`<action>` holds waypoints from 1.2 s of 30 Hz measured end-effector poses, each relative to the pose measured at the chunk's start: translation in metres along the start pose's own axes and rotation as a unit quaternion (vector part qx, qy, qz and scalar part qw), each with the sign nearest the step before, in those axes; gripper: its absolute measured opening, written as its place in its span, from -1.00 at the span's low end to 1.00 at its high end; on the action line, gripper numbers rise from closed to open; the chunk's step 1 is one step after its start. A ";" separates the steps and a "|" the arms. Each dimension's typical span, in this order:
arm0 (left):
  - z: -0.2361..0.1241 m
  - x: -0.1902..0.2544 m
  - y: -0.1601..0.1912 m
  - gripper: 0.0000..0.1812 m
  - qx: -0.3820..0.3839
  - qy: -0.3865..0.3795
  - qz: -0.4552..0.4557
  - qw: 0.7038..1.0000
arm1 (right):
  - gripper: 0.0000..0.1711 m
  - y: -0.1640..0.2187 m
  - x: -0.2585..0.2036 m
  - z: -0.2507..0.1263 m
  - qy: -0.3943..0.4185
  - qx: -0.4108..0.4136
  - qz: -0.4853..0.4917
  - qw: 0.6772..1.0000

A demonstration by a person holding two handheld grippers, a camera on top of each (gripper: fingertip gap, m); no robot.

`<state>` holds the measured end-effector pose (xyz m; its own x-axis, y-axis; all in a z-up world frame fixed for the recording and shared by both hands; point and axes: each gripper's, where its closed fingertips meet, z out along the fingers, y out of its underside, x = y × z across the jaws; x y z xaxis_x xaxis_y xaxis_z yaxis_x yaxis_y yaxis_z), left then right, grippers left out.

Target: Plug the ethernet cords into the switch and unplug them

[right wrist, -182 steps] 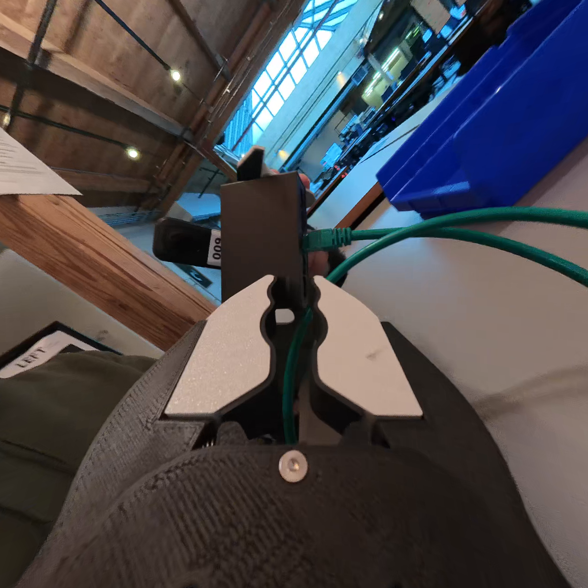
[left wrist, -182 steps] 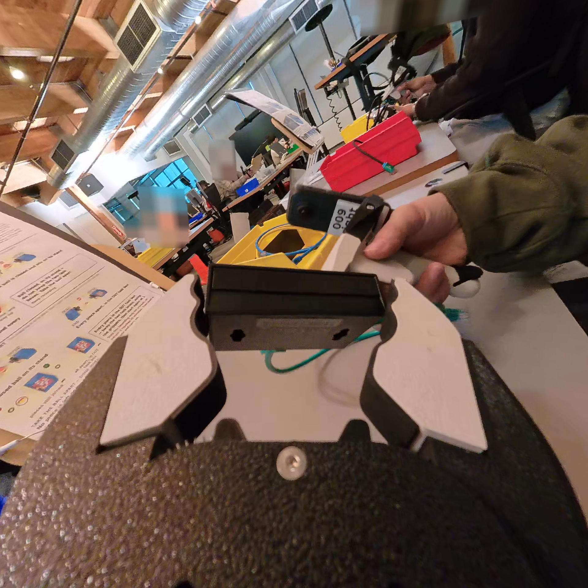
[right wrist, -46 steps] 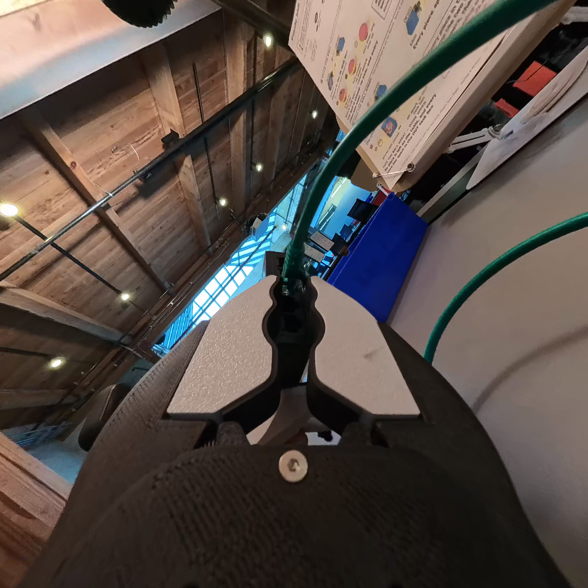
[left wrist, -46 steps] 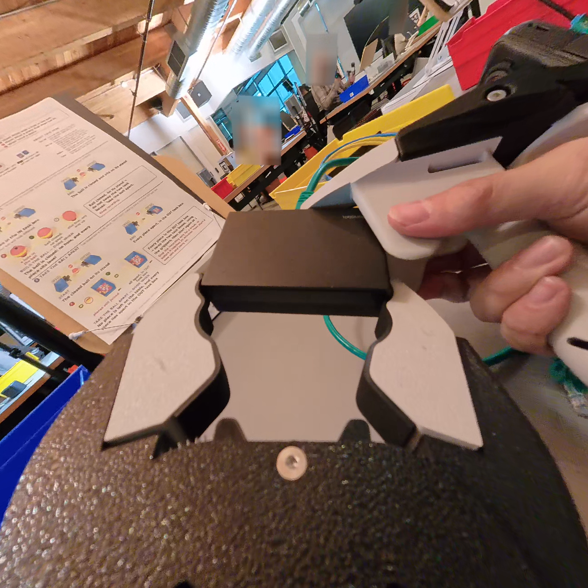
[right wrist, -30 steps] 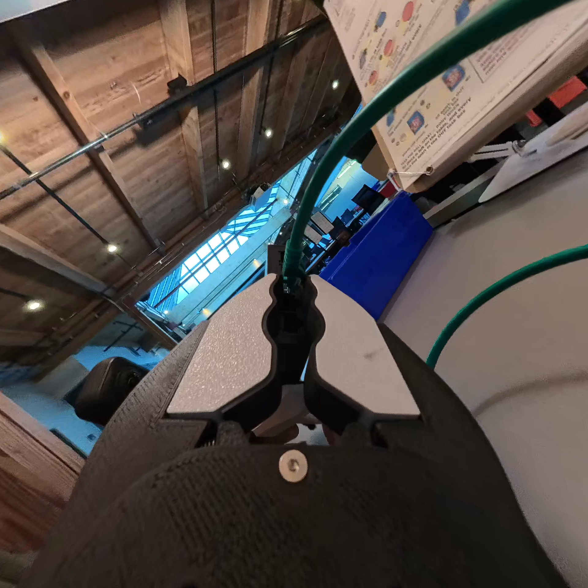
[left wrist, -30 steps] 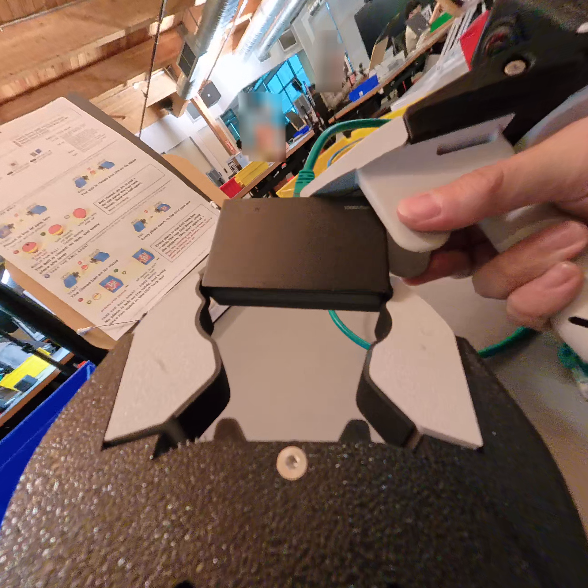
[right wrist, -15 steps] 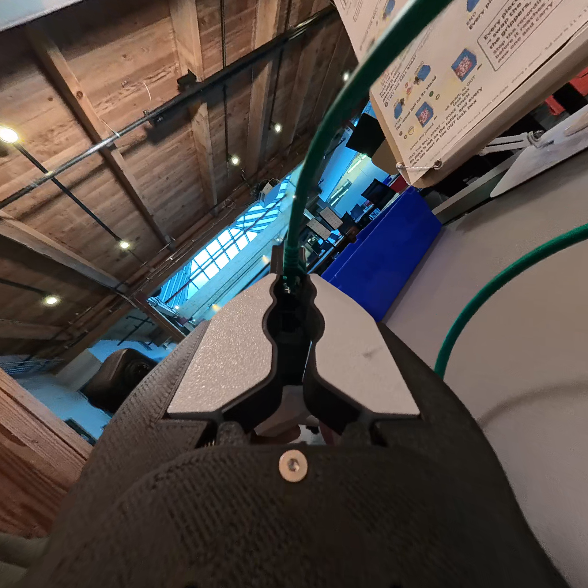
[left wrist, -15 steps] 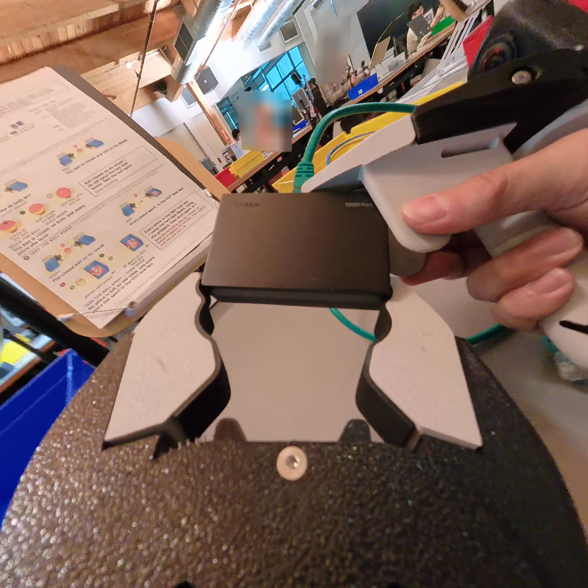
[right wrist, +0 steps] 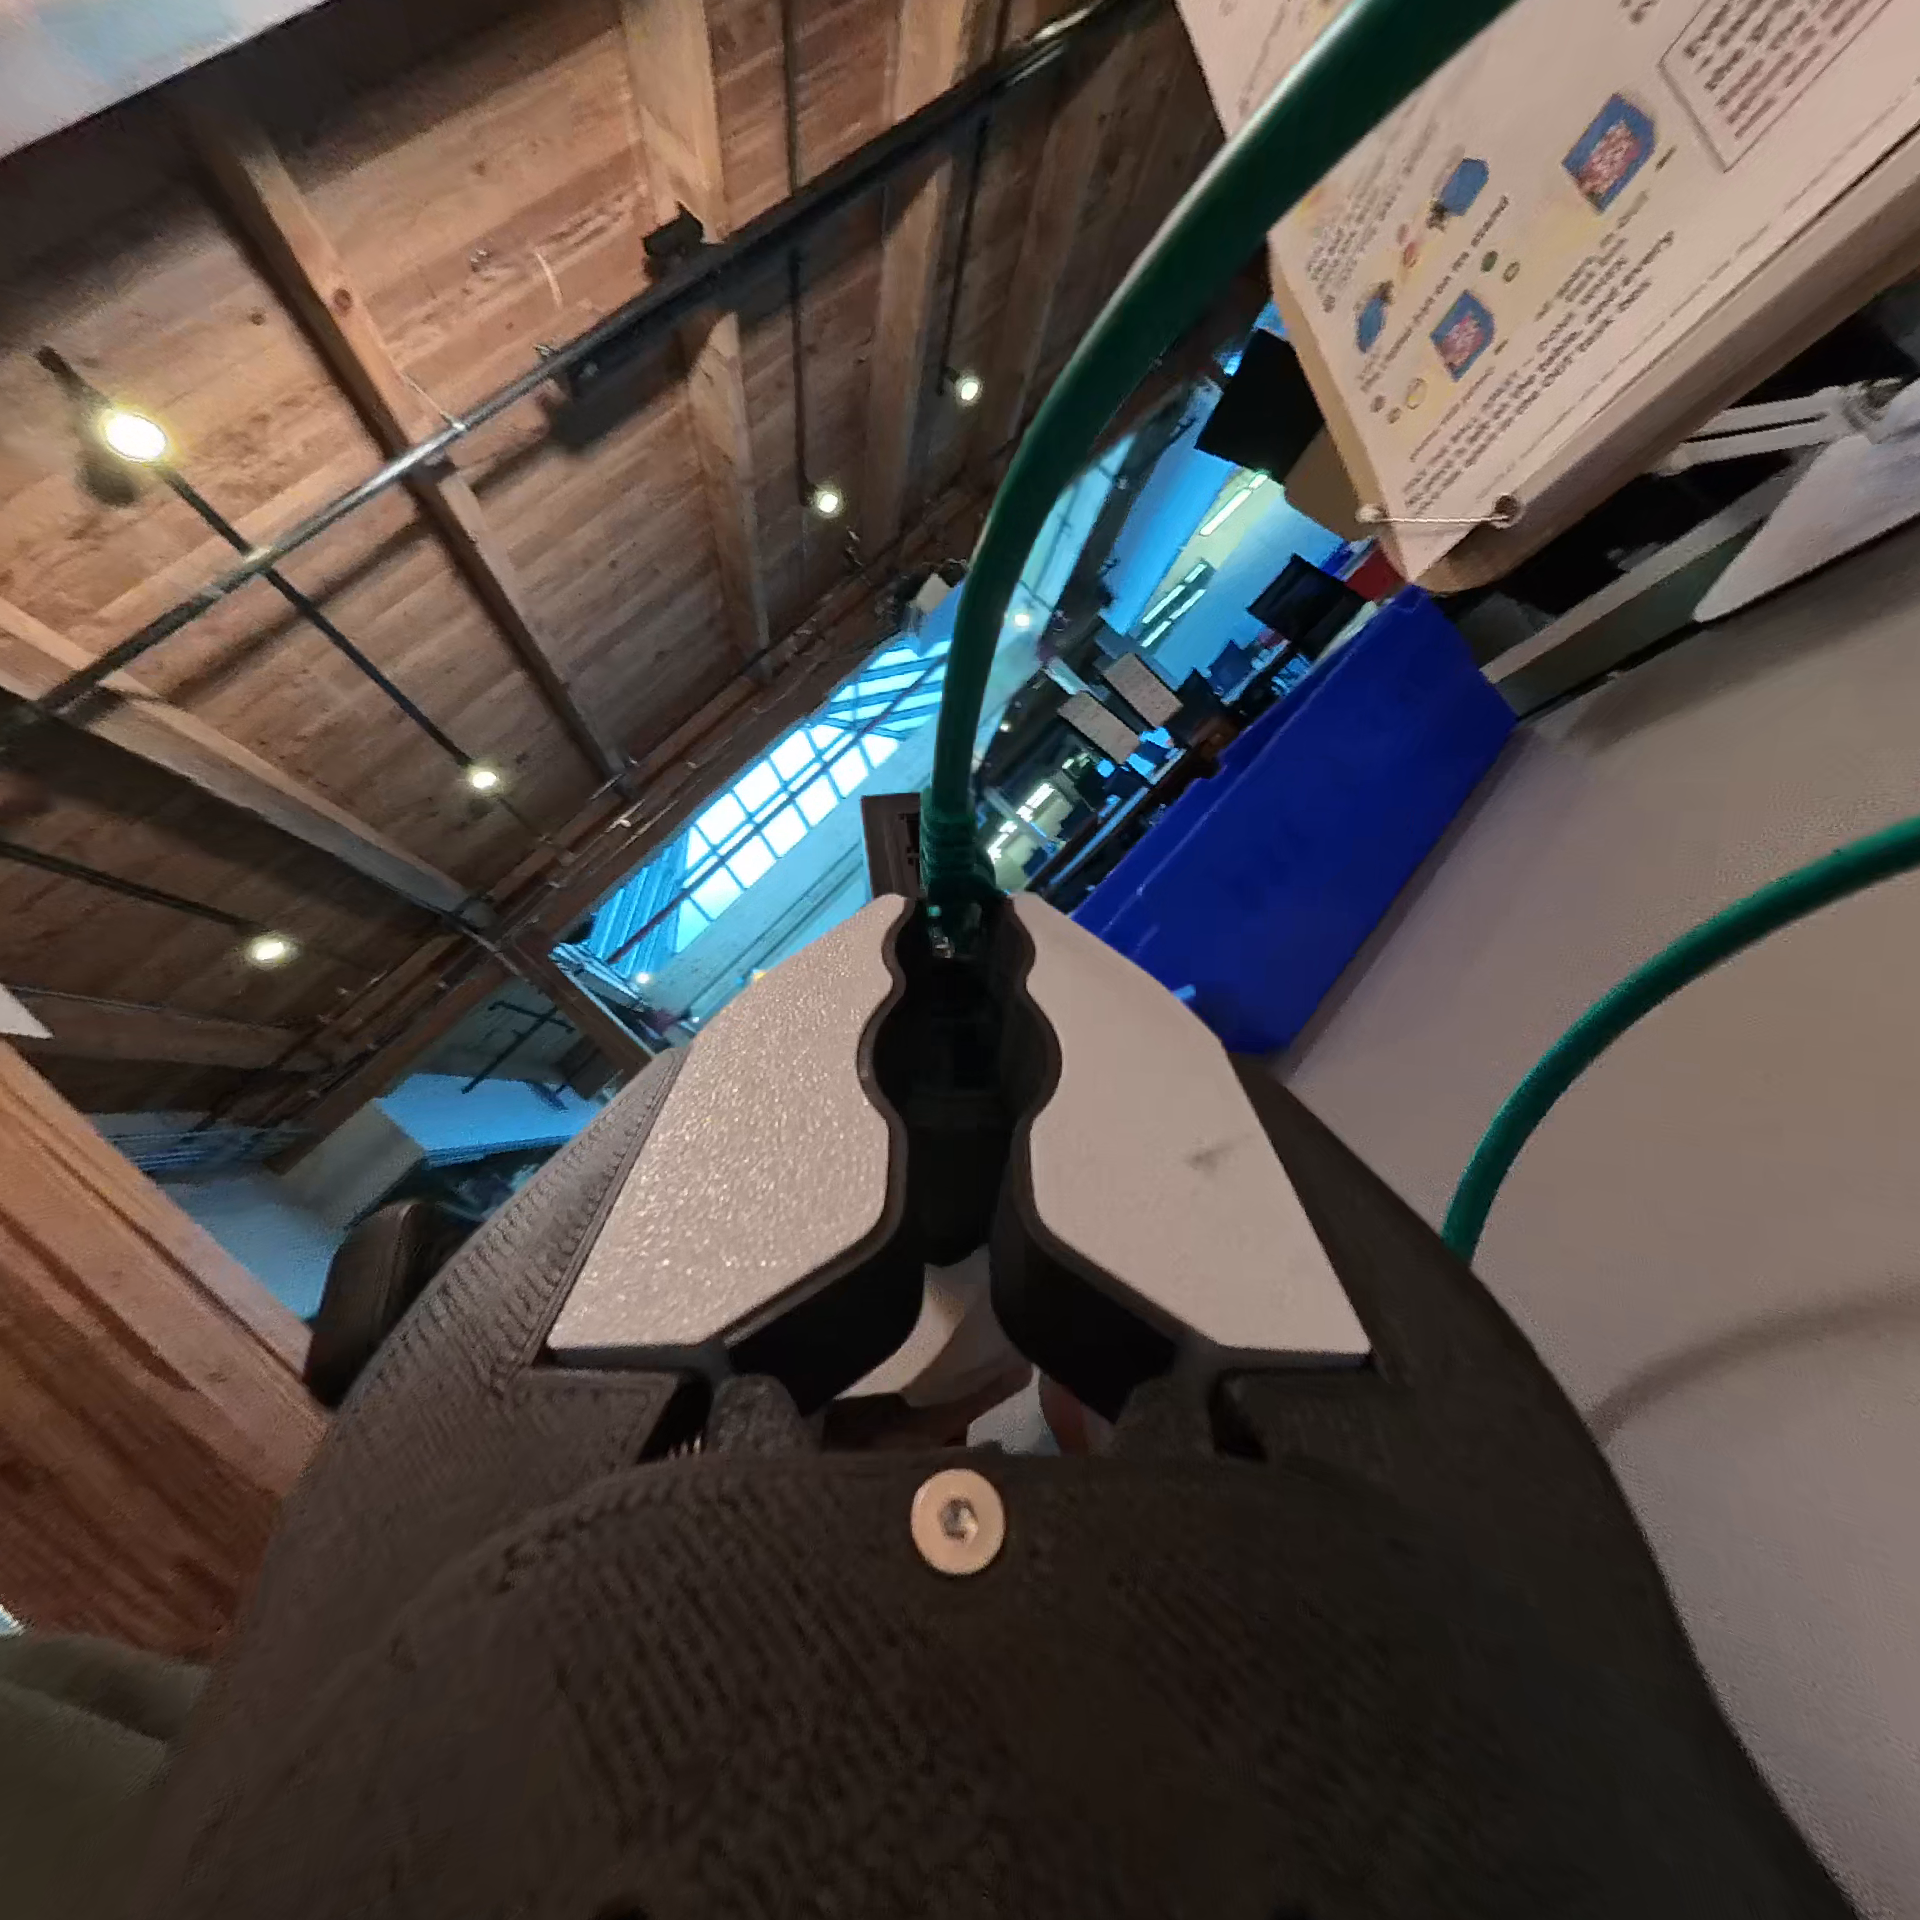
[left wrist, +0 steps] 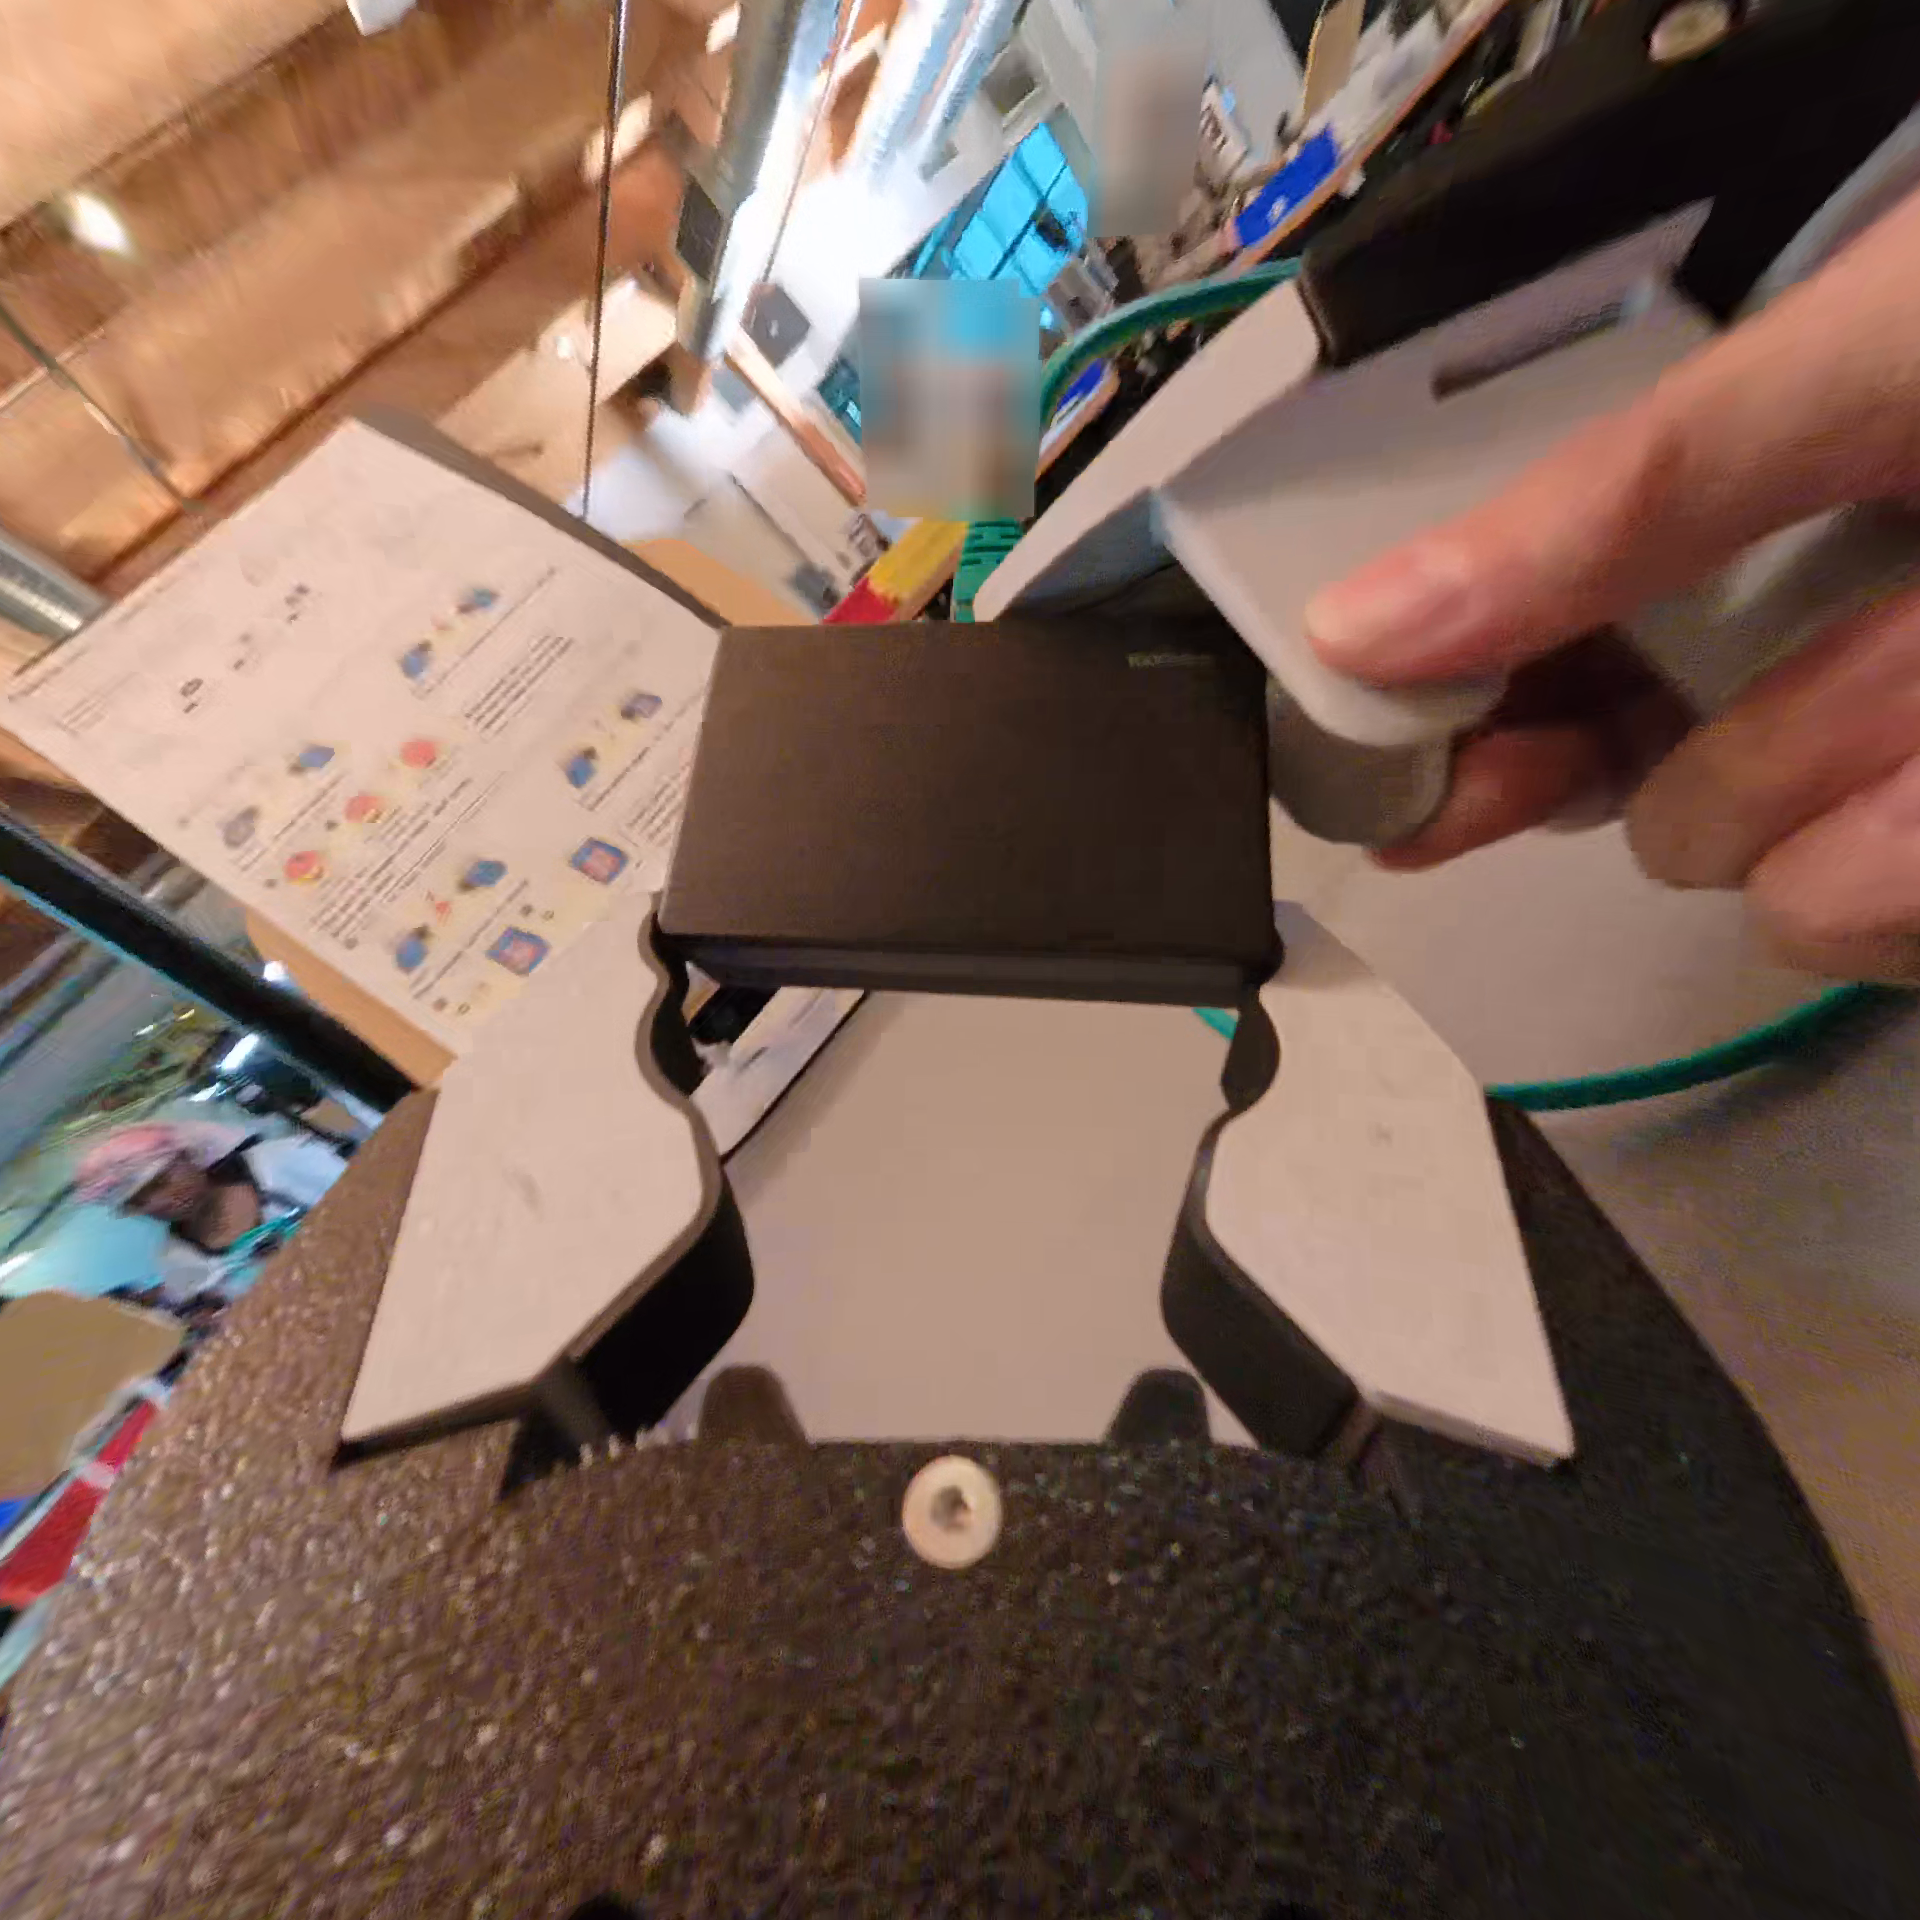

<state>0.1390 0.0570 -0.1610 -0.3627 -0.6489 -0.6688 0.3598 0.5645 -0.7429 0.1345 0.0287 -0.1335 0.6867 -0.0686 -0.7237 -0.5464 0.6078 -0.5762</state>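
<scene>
Two grippers busy: left gripper [left wrist: 961, 961] clamped on black switch [left wrist: 971, 800], held above grey table [left wrist: 1714, 1195]; right gripper [right wrist: 961, 920] pinched on green ethernet cord [right wrist: 1049, 468] plug at switch's far edge, cord arcing overhead, another green loop on table

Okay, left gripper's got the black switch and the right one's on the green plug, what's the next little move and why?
Probably a short, straight push or pull of the green plug along the port's axis. The right gripper is shut on the plug at the far edge of the switch, which the left gripper clamps. Whether the plug is seated cannot be told, so keep the switch steady.
</scene>
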 end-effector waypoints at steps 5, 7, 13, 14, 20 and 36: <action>0.000 0.005 0.004 0.11 0.011 0.039 -0.104 0.994 | -0.85 0.003 0.004 0.003 0.021 -0.013 -0.023 0.999; -0.002 0.004 0.006 0.11 0.013 0.015 -0.086 0.996 | -0.85 0.005 0.004 0.005 0.028 -0.019 -0.032 0.999; -0.003 0.003 -0.002 0.10 0.021 0.007 -0.065 0.998 | -0.85 0.003 0.000 0.002 0.027 -0.004 -0.032 0.999; -0.004 0.002 -0.002 0.10 0.023 0.005 -0.060 0.998 | -0.84 0.004 -0.001 0.002 0.015 0.003 -0.011 1.000; -0.005 0.003 0.001 0.11 0.027 0.023 -0.059 0.998 | -0.85 0.008 0.001 0.003 0.003 0.001 0.027 1.000; -0.007 0.003 -0.001 0.10 0.042 0.016 -0.016 0.999 | -0.90 0.011 0.003 0.001 -0.004 -0.031 -0.022 0.999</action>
<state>0.1316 0.0578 -0.1625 -0.4013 -0.6484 -0.6470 0.4183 0.4987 -0.7592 0.1308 0.0356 -0.1416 0.7143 -0.0887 -0.6942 -0.5435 0.5546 -0.6301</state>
